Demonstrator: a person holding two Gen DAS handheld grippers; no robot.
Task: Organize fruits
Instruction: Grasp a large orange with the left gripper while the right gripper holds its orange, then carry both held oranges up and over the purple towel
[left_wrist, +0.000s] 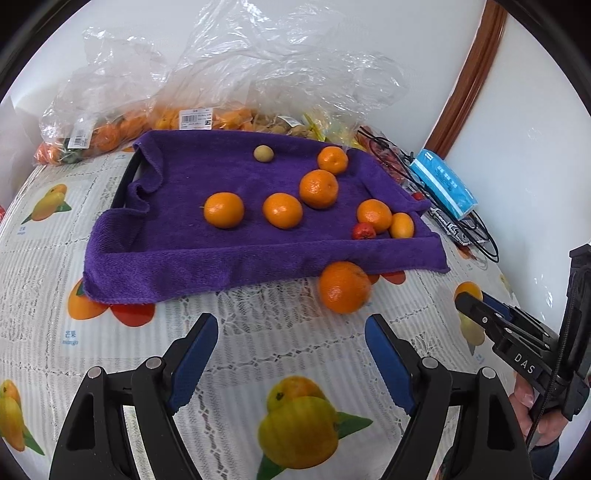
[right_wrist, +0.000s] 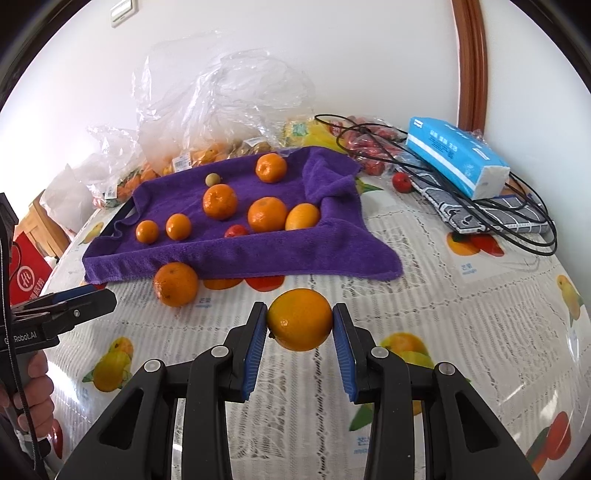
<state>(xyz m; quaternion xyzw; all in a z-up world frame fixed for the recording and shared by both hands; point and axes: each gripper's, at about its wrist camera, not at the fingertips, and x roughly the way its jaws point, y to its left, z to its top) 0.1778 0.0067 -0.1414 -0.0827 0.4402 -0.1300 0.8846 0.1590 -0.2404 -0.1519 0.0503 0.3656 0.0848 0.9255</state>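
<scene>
Fruit sits clenched in the downward-tilted right gripper's jaws; left gripper tilts down, jaws released.

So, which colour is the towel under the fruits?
Purple, plain with no pattern. The towel shows best in the left wrist view.

A plain white wall fills the back, brightly lit. Curved brown wooden trim runs up at one o'clock, perhaps a door frame. A fruit-printed tablecloth covers the table.
</scene>
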